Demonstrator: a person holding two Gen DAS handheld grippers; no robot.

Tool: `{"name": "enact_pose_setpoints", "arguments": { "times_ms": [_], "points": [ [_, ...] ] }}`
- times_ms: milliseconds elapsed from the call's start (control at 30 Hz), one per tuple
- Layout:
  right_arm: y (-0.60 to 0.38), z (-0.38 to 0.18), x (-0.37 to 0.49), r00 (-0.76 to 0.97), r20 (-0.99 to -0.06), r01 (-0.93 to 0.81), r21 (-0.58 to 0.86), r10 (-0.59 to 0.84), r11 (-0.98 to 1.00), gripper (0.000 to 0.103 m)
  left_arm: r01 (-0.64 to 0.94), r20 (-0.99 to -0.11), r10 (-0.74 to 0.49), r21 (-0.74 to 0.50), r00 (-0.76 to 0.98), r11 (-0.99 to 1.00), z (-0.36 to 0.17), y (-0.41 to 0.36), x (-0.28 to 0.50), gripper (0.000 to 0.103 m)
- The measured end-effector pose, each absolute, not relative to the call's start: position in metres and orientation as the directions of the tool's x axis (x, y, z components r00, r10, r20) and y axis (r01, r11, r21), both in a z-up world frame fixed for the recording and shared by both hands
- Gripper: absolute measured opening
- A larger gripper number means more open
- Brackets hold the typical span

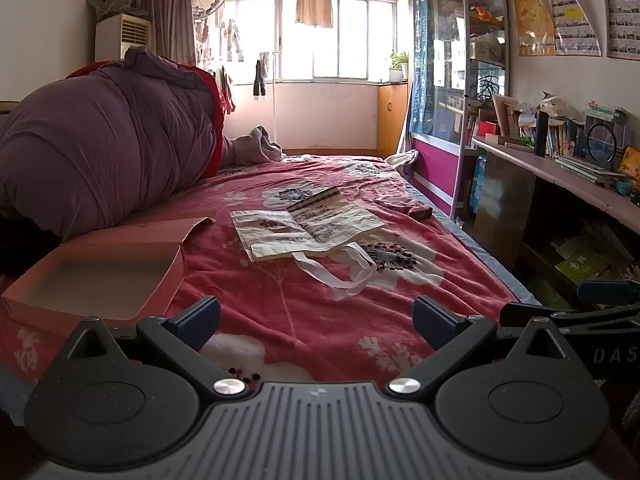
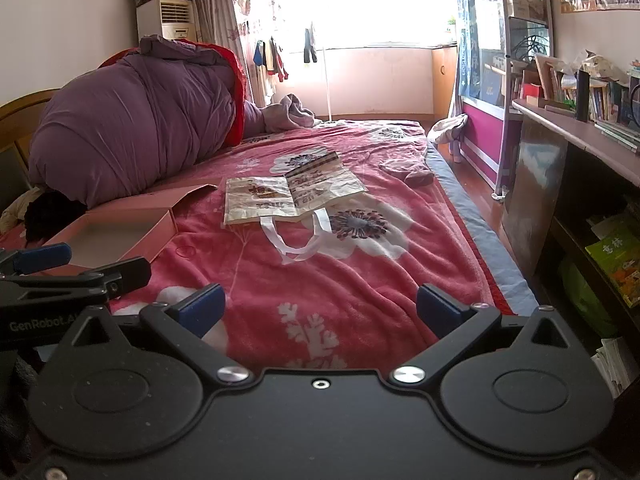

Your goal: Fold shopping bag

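I am facing the red floral fleece blanket [image 1: 304, 320] covering the bed. The cream printed shopping bag [image 1: 308, 228] is lying flat mid-bed, right of the open pink cardboard box [image 1: 100, 276], white handles [image 1: 340, 268] toward me. Advised: take matching corners, fold squarely. My left gripper [image 1: 316, 320] and right gripper [image 2: 320, 308] are gaping wide, holding nothing, well short.

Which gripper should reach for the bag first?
Marginally the left, as a judgement. Both the left gripper and the right gripper are open and short of the shopping bag. The bag's free far-left corner lies on the left's side, nearer the pink box.
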State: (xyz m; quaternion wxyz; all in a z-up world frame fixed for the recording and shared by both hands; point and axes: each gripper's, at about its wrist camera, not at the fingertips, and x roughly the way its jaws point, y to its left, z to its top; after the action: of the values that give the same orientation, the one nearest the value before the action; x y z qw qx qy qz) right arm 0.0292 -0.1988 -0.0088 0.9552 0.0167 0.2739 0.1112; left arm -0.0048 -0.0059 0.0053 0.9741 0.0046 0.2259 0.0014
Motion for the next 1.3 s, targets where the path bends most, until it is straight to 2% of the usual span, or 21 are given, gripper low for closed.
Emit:
{"name": "enact_pose_setpoints", "arguments": {
  "times_ms": [1300],
  "points": [
    [-0.196,-0.018,0.040,0.820,-0.521,-0.227,0.087,0.239,0.970,0.103,-0.011,-0.457,0.017,0.015,0.889,1.000,-0.006,-0.002,0.012,0.103]
  ]
}}
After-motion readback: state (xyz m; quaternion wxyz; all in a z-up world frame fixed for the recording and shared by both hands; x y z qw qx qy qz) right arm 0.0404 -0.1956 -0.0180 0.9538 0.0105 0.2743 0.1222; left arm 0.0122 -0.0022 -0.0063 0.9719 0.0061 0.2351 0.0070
